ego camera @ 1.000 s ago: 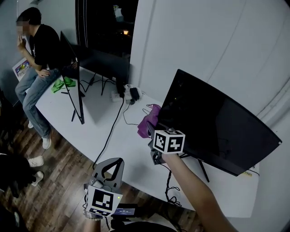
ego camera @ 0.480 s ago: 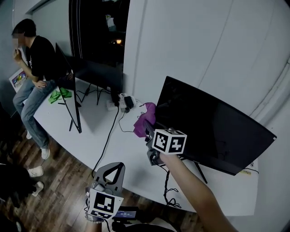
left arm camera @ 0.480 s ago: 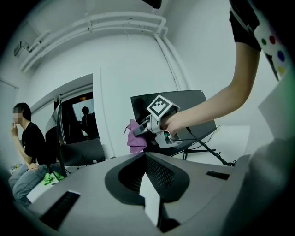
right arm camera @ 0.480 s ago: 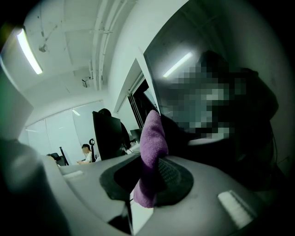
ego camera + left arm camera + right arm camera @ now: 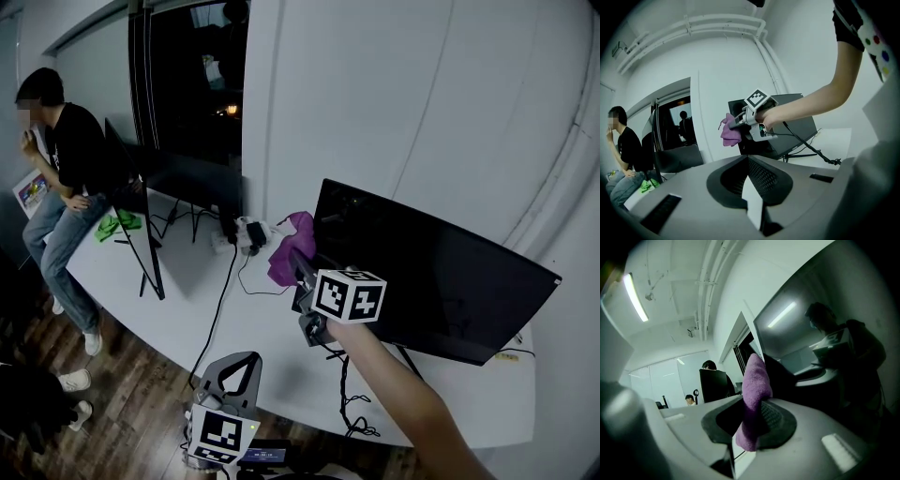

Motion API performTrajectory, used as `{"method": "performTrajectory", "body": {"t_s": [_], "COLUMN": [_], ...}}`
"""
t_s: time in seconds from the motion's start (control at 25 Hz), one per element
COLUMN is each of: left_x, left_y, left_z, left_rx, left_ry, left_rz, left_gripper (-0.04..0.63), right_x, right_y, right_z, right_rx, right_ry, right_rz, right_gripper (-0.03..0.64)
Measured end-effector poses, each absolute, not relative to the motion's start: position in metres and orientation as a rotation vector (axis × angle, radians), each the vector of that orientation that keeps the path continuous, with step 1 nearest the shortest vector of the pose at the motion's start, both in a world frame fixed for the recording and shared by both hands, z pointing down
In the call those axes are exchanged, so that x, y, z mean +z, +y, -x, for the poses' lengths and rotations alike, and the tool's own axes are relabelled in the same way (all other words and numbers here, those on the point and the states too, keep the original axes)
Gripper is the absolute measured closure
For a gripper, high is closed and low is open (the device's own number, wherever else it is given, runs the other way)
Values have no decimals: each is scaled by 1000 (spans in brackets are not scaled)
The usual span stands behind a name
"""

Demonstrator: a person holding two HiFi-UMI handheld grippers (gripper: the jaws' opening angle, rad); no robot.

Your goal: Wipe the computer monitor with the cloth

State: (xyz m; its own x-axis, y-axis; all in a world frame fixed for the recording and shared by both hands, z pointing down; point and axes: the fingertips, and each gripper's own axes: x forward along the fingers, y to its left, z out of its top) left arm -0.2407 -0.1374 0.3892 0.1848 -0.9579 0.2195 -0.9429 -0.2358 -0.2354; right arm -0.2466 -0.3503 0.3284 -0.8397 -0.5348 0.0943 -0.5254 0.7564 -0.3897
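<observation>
A person (image 5: 58, 178) sits on the left end of the white table (image 5: 272, 328), with one green cloth (image 5: 117, 223) just beside them. Three monitors stand on the table. The thin monitor (image 5: 141, 248) shows only its edge, so its screen is hard to see. The back monitor (image 5: 192, 183) is dark against a dark window. The left gripper (image 5: 251, 357) hangs low in front of the table with its jaws pressed together and nothing between them. Its handle is cut off at the bottom edge. One purple cloth (image 5: 291, 246) is bunched up and sticks out along the jaws of the right gripper (image 5: 298, 262), which pinch it tight. The cloth hides the jaw tips. It is at the left end of the big monitor (image 5: 441, 281), and I cannot tell if they touch. That monitor's long side runs left to right and its black screen faces the grippers. An arm hides part of its stand
</observation>
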Motion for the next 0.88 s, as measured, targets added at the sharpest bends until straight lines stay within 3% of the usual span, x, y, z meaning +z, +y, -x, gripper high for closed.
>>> {"method": "performTrajectory", "body": {"t_s": [0.88], "left_x": [382], "left_y": [-141], "left_z": [231], "left_rx": [-513], "left_ry": [1863], "left_rz": [2390], "left_gripper": [591], "right_x": [218], "right_y": [-369], "right_z": [244], "right_rx": [-569], "right_ry": [2729], "right_rz": [797], "right_gripper": [549]}}
